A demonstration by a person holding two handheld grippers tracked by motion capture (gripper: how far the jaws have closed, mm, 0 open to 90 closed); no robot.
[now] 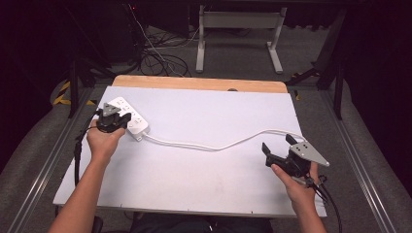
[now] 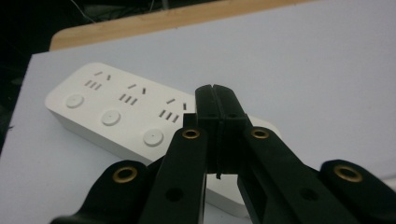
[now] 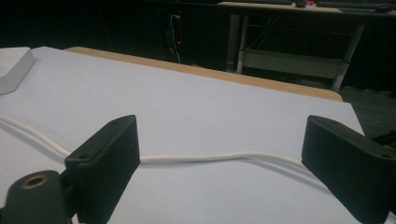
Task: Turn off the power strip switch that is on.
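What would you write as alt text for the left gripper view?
The left tool, its two black jaws pressed together and holding nothing, sits just above a white power strip with three round buttons and three socket groups. The strip lies on a pale sheet covering a wooden table.

A pale grey sheet covers the counter (image 1: pixel 204 165), leaving a strip of wood bare at the far edge. A white power strip (image 1: pixel 130 118) lies at its left, its white cord (image 1: pixel 214 146) snaking rightward.
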